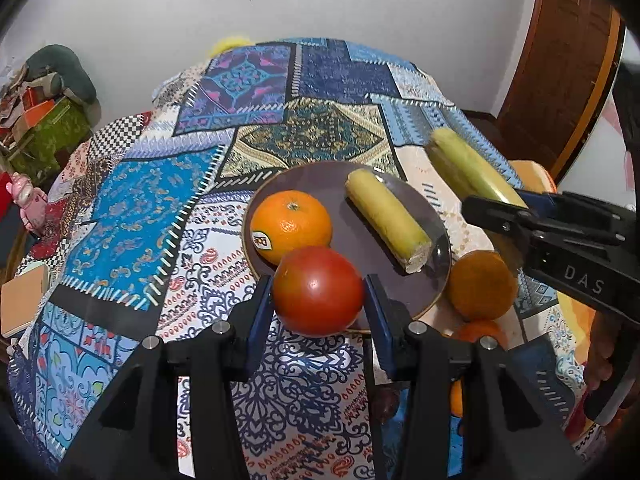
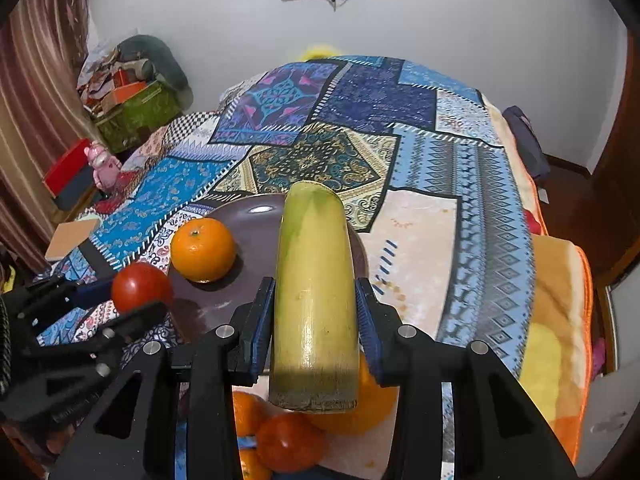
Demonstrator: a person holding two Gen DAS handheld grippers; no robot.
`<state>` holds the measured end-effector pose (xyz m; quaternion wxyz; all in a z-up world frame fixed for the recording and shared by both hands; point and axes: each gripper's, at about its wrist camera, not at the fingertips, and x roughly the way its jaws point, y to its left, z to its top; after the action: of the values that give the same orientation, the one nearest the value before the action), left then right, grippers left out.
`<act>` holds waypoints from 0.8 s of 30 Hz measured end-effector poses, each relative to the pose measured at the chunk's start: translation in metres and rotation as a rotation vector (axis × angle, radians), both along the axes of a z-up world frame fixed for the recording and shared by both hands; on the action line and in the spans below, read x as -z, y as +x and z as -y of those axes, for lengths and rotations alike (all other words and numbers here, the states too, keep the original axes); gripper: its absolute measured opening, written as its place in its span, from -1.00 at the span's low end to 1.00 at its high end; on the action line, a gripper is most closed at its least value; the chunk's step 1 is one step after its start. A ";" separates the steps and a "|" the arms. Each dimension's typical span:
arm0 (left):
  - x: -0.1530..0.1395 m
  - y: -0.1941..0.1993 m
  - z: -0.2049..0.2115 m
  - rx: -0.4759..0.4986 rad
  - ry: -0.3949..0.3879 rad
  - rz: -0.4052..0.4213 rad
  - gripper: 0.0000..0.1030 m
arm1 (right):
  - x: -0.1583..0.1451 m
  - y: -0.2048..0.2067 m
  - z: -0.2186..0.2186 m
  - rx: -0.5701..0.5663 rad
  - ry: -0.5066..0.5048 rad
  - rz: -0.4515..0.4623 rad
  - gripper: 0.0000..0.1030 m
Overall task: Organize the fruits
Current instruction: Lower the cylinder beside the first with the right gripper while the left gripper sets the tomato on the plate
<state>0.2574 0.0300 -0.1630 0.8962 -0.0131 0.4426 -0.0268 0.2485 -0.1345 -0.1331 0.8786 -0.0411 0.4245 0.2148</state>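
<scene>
Left gripper [image 1: 319,294], at the lower centre of the left wrist view, is clamped on a red tomato [image 1: 318,290], both blue pads pressed against its sides; the tomato hangs over the near rim of the dark plate [image 1: 420,296]. Right gripper [image 2: 316,308], lower centre of the right wrist view, is closed on a pale yellow-green cut stalk [image 2: 314,300], held lengthwise between the fingers with its cut end toward the camera, above loose fruit at the bottom of that frame: a large orange [image 2: 376,404], a second tomato [image 2: 290,442] and smaller oranges [image 2: 248,412] on the patterned cloth [image 2: 416,248], outside the plate. Contents of the plate, centre of the left wrist view: one orange with a sticker [image 1: 291,226] toward its left side, and one short yellow stalk piece [image 1: 388,220] lying across its right side. Plate stands on the patchwork cloth. Farther off, upper left of the left view: a green box [image 1: 60,128] with clutter against the white wall [image 1: 360,8].
</scene>
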 end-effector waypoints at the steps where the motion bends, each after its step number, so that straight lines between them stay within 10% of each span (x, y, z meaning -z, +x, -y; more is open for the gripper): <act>1: 0.002 0.001 0.001 0.003 -0.001 -0.004 -0.13 | 0.001 0.001 -0.002 -0.003 -0.003 -0.003 -0.30; 24: 0.026 0.015 -0.001 0.041 -0.048 -0.028 -0.09 | 0.033 0.021 -0.054 -0.107 -0.057 -0.103 -0.30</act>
<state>0.2725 0.0307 -0.1893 0.8885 -0.0260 0.4547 -0.0557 0.2691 -0.0807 -0.1657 0.8412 -0.0776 0.4723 0.2514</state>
